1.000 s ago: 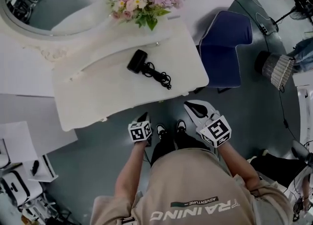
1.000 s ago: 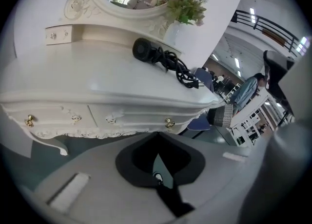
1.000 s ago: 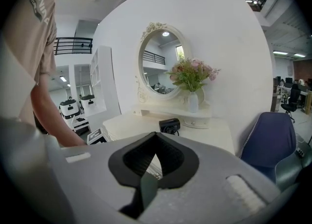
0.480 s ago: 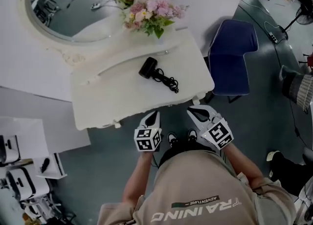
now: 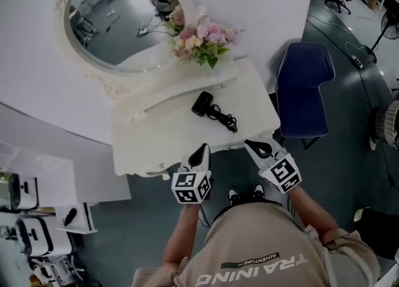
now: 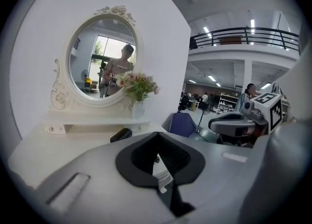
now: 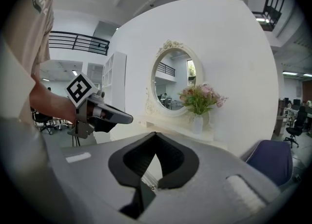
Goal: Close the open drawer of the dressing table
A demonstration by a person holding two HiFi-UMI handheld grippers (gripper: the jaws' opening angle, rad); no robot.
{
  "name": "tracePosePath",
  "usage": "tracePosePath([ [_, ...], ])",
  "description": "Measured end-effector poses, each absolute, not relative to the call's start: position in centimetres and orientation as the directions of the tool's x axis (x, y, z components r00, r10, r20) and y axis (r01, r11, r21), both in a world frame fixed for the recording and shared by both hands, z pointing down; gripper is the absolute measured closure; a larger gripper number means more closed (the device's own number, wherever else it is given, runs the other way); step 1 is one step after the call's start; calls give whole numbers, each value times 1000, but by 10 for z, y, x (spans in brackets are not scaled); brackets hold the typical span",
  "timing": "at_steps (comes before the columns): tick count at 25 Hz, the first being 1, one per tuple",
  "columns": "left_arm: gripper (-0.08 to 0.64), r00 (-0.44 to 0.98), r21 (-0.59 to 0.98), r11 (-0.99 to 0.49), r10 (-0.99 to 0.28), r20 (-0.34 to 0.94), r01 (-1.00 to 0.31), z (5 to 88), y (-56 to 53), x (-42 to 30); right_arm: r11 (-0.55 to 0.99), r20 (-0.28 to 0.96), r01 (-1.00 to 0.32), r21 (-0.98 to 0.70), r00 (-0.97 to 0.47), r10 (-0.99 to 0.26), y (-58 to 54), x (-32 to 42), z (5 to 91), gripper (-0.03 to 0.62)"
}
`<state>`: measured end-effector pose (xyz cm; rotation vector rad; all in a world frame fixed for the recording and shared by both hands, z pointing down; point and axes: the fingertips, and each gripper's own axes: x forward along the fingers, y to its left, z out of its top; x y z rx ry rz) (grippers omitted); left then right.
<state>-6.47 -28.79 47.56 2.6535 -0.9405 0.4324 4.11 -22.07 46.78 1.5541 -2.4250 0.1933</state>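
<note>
The white dressing table (image 5: 165, 131) stands against the wall with an oval mirror (image 5: 118, 24) and pink flowers (image 5: 206, 41) on it. Seen from above, its top hides the front, so no drawer shows in any view. My left gripper (image 5: 202, 150) is shut and empty, its tip at the table's front edge. My right gripper (image 5: 252, 145) is also shut and empty, its tip near the front right corner. In the left gripper view the jaws (image 6: 157, 134) meet over the table top. In the right gripper view the jaws (image 7: 155, 134) point at the mirror (image 7: 173, 79).
A black hair dryer (image 5: 202, 103) with a coiled cord lies on the table top. A blue chair (image 5: 304, 89) stands to the table's right. A low white shelf unit (image 5: 37, 179) is at the lower left. Grey floor lies under my feet.
Both grippers have come up from below the table's front edge to touch or nearly touch it. The head view has pulled back, showing more of the mirror.
</note>
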Motion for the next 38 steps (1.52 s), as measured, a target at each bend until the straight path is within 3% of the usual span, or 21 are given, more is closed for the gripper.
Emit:
tracePosePath([
  [27, 543, 774, -35, -773, -633, -6, -633, 309, -276, -78, 314, 15, -940, 131, -314, -949, -212, 63, 334, 591],
  [38, 543, 760, -71, -758, -650, 8, -648, 328, -270, -83, 316, -3, -942, 111, -318, -948, -202, 47, 341, 591],
])
